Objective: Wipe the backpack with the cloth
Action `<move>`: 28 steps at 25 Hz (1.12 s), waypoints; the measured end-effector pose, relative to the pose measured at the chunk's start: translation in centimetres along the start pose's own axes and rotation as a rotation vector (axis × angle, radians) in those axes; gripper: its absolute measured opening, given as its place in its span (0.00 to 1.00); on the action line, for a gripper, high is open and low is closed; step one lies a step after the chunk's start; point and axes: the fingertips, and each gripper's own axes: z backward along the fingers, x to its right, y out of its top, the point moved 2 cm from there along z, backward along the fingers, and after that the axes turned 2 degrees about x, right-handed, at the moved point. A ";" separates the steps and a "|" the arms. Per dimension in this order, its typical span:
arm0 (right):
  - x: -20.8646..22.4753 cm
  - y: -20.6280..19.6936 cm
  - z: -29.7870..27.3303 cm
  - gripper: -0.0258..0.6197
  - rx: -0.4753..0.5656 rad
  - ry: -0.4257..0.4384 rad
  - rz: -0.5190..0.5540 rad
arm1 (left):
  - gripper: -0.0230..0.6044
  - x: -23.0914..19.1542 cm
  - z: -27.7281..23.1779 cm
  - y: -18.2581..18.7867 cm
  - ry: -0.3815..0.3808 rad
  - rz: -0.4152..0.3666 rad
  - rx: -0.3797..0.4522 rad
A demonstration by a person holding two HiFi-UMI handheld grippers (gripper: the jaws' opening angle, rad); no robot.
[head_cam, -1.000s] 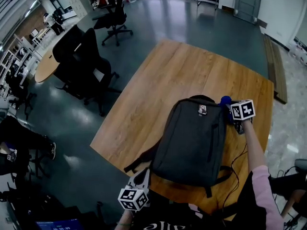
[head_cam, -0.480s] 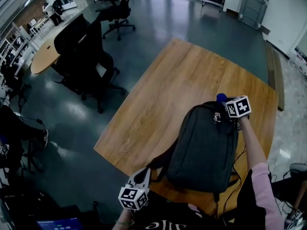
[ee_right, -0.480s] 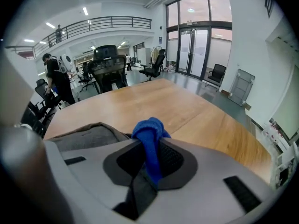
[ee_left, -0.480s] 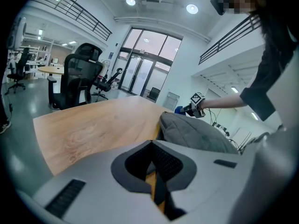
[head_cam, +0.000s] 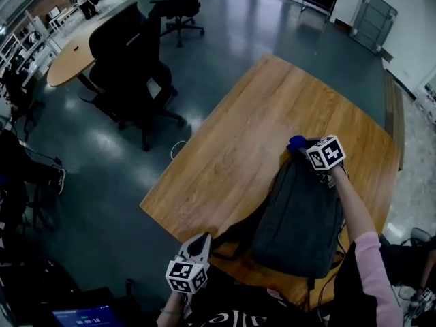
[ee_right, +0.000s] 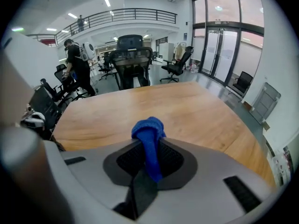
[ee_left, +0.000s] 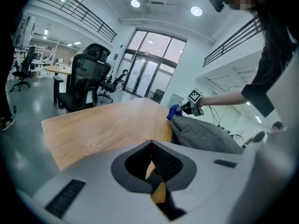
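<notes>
Backpack: I see a dark grey backpack (head_cam: 303, 216) lying flat on the wooden table (head_cam: 231, 135). It sits toward the table's near right corner, top end away from me. A dark strap (head_cam: 228, 240) trails off its left side by the table edge.
Cloth: the cloth (head_cam: 296, 142) is blue and bunched into a wad, right at the backpack's top end.
Right gripper: my right gripper (ee_right: 149, 167) is clenched on the cloth, which pokes out past the jaw tips.
Left gripper: my left gripper (ee_left: 154, 171) has its jaws pressed together with nothing between them. I hold it off the table's near edge, apart from the backpack.
</notes>
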 end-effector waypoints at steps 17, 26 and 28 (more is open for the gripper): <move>-9.4 0.7 2.4 0.13 -0.013 0.173 0.107 | 0.04 -2.4 1.9 -0.5 0.012 0.019 0.021; -19.4 -0.7 5.7 0.13 0.016 0.320 0.146 | 0.04 -2.1 1.5 -1.3 -0.042 -0.004 0.030; -22.1 -1.3 7.4 0.13 0.023 0.342 0.155 | 0.04 -1.4 2.1 -1.1 -0.054 -0.010 0.032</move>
